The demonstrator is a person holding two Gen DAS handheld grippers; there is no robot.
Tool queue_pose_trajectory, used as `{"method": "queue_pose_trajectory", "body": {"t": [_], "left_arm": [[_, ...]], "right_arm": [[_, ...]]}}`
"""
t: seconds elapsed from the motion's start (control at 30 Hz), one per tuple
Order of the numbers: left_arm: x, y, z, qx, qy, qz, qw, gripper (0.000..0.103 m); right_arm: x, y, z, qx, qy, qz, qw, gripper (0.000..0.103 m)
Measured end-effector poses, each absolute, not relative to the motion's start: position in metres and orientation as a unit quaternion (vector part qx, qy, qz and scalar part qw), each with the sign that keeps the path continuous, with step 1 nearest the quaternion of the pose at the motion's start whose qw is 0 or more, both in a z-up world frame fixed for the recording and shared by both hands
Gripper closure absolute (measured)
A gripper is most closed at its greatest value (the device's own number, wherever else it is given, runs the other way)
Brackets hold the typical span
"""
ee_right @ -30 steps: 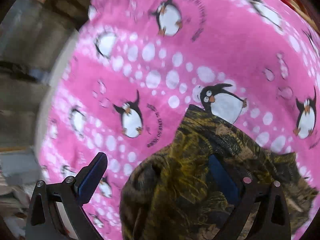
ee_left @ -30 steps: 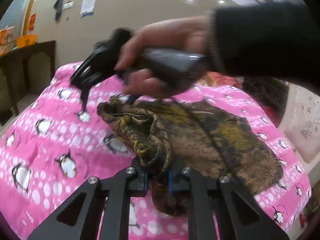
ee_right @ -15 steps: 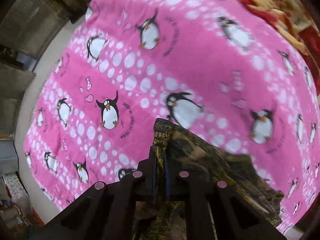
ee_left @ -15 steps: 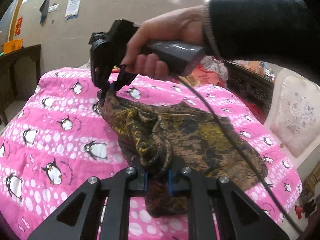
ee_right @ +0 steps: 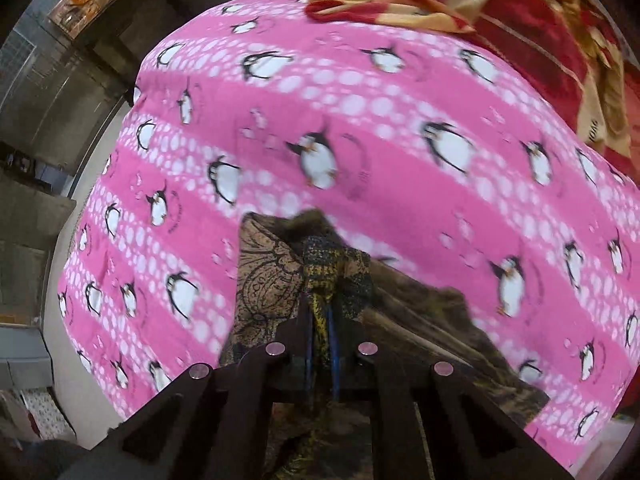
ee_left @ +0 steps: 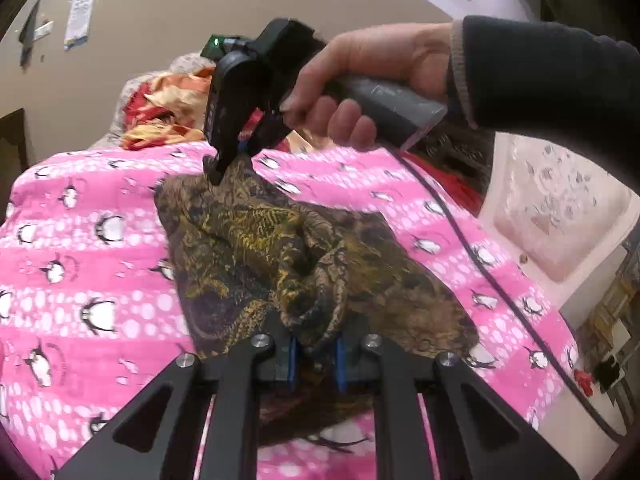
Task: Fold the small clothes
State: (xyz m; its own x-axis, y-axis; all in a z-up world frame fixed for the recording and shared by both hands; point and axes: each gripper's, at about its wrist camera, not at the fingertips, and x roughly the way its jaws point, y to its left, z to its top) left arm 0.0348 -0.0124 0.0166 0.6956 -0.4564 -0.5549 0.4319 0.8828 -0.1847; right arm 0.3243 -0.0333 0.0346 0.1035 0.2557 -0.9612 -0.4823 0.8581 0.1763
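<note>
A small brown and yellow patterned garment [ee_left: 280, 256] lies crumpled on a pink penguin-print bedspread [ee_left: 80, 280]. My left gripper [ee_left: 314, 356] is shut on a bunched fold at its near edge. My right gripper [ee_right: 320, 320], held by a hand in a dark sleeve [ee_left: 552, 76], is shut on the garment's far corner [ee_right: 320, 264] and holds it a little above the bed. In the left wrist view the right gripper [ee_left: 224, 168] points steeply down at that corner. The cloth sags between the two grips.
A red, orange and cream blanket [ee_left: 160, 120] is heaped at the head of the bed. A cable [ee_left: 460, 232] trails from the right gripper across the bedspread. A pale padded chair [ee_left: 560, 216] stands to the right; dark furniture [ee_right: 48, 80] and floor lie past the bed's left edge.
My right gripper went from open around the garment's corner to shut on it, then lifted it and carried it towards the head of the bed. My left gripper kept its hold and shifted along.
</note>
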Motion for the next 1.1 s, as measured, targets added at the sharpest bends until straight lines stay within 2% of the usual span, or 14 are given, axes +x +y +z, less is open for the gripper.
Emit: {"method": "queue_pose_trajectory", "body": {"t": [0.77, 1.1], "left_arm": [[0.024, -0.137, -0.001, 0.048, 0.34, -0.312, 0.886, 0.09], [0.024, -0.165, -0.02, 0.062, 0.361, -0.319, 0.874, 0.09]], "right_arm": [[0.301, -0.195, 0.007, -0.047, 0.619, 0.215, 0.754, 0.096], [0.296, -0.253, -0.018, 0.003, 0.62, 0.199, 0.759, 0.096]]}}
